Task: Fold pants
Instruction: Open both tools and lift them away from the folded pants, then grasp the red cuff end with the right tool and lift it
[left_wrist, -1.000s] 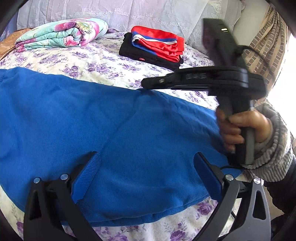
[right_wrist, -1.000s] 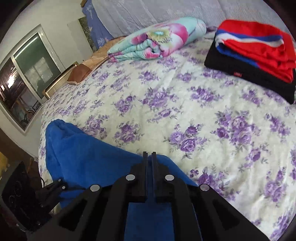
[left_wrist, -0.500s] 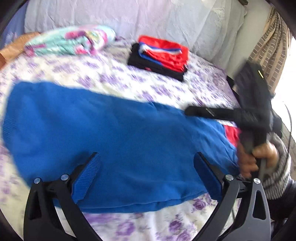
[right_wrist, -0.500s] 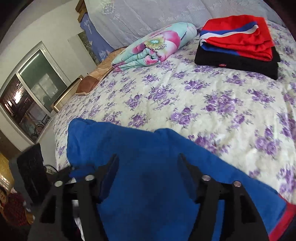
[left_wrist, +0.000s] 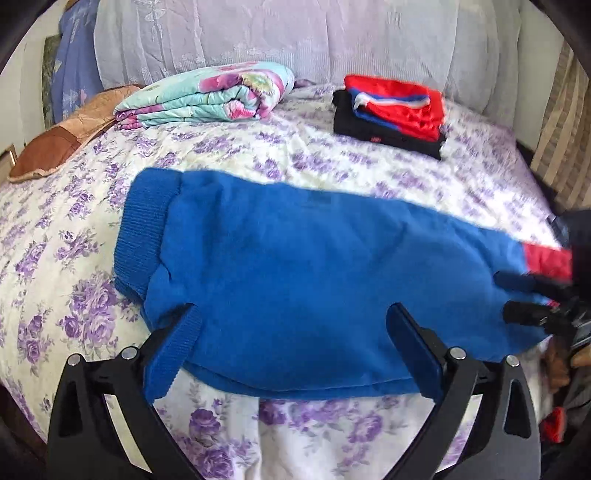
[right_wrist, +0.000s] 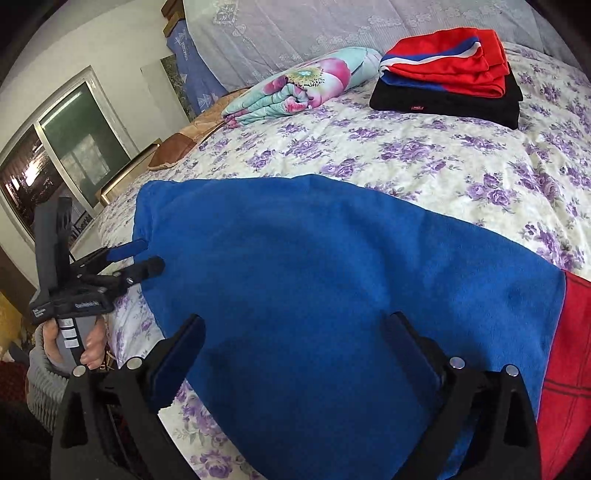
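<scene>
My left wrist view shows the blue pants (left_wrist: 314, 280) lying across the bed's (left_wrist: 74, 229) near edge, ribbed cuff showing, my left claw (left_wrist: 295, 350) spread wide above them. My right wrist view alone shows a window (right_wrist: 62, 147) and my left hand (right_wrist: 74, 343) gripping its handle; my right claw (right_wrist: 295, 354), jaws just opened, hangs tilted down over the pants, empty.

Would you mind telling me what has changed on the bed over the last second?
The right gripper was clamped on the blue pants; its jaws have just been opening and now stand wide, the cloth let go and lying flat. That gripper drew back toward the red-trimmed end. The left gripper stayed open and pulled back a little. The folded clothes stack and floral quilt stayed put.
</scene>
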